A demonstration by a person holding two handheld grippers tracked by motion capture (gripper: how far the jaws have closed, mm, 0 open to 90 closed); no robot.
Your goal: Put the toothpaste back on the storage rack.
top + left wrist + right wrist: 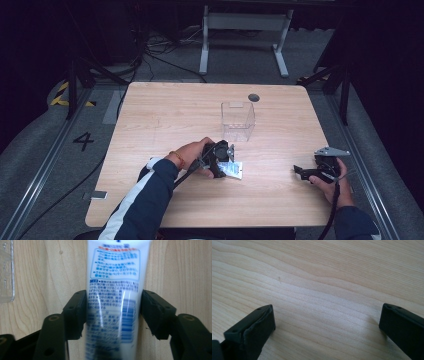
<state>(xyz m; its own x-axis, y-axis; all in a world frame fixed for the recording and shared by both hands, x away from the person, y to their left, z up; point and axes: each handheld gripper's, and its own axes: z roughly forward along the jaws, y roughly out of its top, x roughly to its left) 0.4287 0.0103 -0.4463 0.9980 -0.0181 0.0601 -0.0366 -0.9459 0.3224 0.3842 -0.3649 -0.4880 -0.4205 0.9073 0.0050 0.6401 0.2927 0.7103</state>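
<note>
A white tube with blue print lies flat on the wooden table, just in front of a clear plastic box. My left gripper points down at the tube, and its two black pads press the tube's sides, one on each edge. In the high view the left gripper sits over the tube near the table's middle. My right gripper rests at the right side of the table, jaws pointing left. The right gripper stands open over bare wood with nothing between its pads.
The clear box's edge shows at the upper left of the left gripper view. A dark round grommet sits near the table's far edge. Beyond the table stand a white desk frame and cables on the floor.
</note>
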